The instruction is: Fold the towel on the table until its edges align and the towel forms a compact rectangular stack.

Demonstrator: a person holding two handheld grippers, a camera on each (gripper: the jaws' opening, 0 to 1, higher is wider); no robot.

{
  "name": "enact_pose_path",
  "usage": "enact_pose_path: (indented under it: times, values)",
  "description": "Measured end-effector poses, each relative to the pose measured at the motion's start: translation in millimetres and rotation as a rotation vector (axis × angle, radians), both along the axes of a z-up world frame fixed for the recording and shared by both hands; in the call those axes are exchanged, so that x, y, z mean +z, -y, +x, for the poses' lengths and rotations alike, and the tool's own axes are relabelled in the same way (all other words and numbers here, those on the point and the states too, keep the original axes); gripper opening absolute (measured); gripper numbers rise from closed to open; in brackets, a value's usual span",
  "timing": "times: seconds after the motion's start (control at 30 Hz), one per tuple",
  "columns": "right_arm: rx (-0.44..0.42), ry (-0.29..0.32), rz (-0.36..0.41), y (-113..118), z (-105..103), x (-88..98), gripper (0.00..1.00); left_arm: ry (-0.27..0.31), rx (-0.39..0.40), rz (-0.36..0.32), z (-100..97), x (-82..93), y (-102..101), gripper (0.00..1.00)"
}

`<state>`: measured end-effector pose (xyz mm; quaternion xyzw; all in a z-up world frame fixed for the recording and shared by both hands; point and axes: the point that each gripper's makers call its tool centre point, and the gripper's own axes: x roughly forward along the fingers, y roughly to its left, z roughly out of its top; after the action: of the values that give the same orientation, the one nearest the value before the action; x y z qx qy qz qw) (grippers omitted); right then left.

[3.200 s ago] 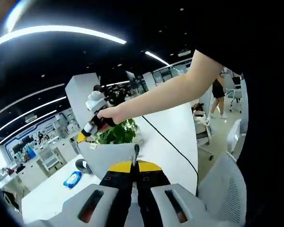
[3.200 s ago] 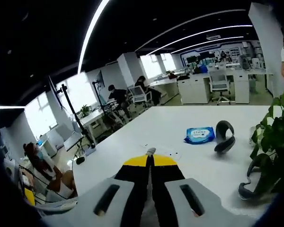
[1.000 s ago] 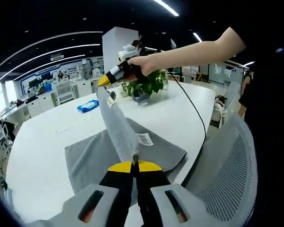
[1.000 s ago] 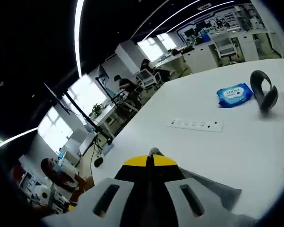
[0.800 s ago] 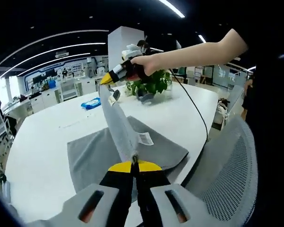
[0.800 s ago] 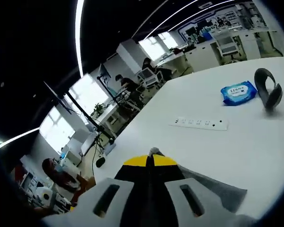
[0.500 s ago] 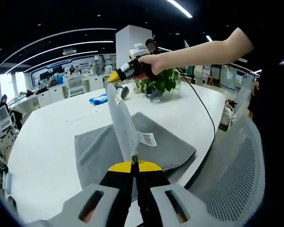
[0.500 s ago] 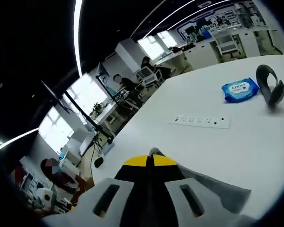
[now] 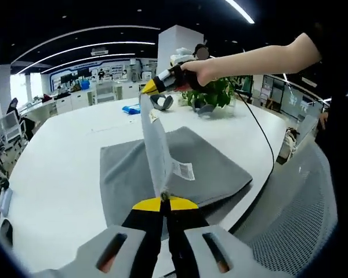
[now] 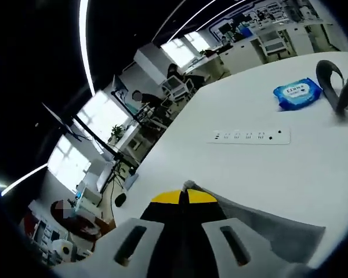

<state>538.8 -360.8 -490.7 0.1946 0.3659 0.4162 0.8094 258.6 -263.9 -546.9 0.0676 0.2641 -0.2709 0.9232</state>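
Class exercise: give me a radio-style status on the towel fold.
Both grippers, left and right, shut on towel edge, lifted taut. Rest flat on table. Nothing blocking.

A broad white tabletop (image 9: 58,174) carries a grey towel (image 9: 203,171) spread near its edge. Farther across lie a white power strip (image 10: 252,136), a blue pack of wipes (image 10: 297,94), a dark curved headset (image 10: 335,86) and a potted plant (image 9: 217,95).
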Motion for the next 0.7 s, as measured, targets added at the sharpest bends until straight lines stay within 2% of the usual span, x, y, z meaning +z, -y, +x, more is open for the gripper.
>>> enact_pose_path:
  times: [0.07,0.3,0.57,0.7]
  values:
    - [0.009,0.007,-0.019,-3,0,-6.0,0.0,-0.014,-0.004,-0.001,-0.4,-8.4,-3,0.01]
    - [0.01,-0.003,-0.054,-10,0,-24.2,0.0,-0.054,0.057,-0.034,1.1,-25.2,-16,0.02]
    - [0.011,-0.031,-0.044,-22,-2,-35.9,0.0,-0.075,0.062,0.028,-2.1,-41.1,-21,0.02]
    - [-0.02,-0.077,-0.006,-30,-1,-45.1,0.0,-0.097,0.091,0.064,-4.8,-55.5,-30,0.02]
